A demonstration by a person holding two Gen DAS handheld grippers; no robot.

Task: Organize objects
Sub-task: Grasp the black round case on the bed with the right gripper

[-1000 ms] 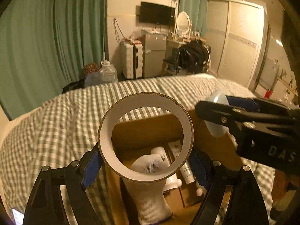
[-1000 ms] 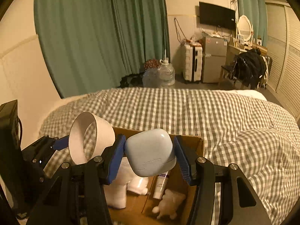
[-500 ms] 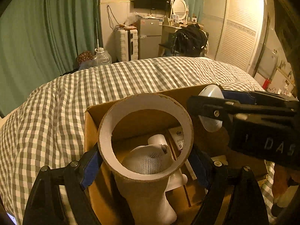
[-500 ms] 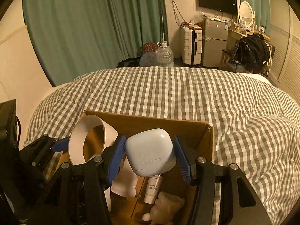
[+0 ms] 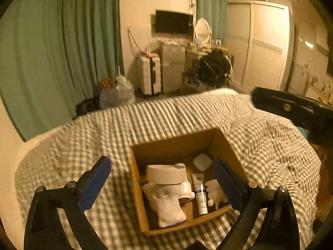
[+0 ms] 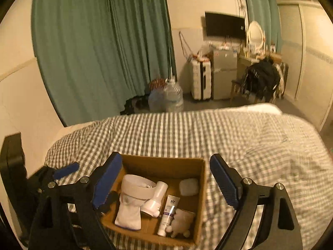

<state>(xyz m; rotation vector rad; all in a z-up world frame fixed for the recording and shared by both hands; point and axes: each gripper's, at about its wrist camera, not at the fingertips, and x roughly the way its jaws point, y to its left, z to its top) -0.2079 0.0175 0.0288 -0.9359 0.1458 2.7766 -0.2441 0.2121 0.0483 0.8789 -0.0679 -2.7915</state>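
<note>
— What's the left gripper (image 5: 161,179) doing?

— It hangs above the cardboard box (image 5: 225,143) on the checked bed (image 5: 87,145), jaws spread wide, holding nothing.

— And inside the box, from the left?

— A white sock (image 5: 168,206) lies under a tape roll (image 5: 165,174) that's tipped on its side. A white bottle (image 6: 155,198) leans beside them, then comes a tube of cream (image 5: 200,193), with a small plush toy (image 5: 215,191) at the near right corner. The pale earbud case (image 5: 202,161) sits at the far right corner, apart from the rest.

— The right gripper (image 6: 165,182)?

— Also spread wide and empty, above the same box.

— So which step is this?

— I'd say the drop-off is finished. I see nothing loose on the bedspread, so the next move probably means looking elsewhere for anything left to collect.
</note>
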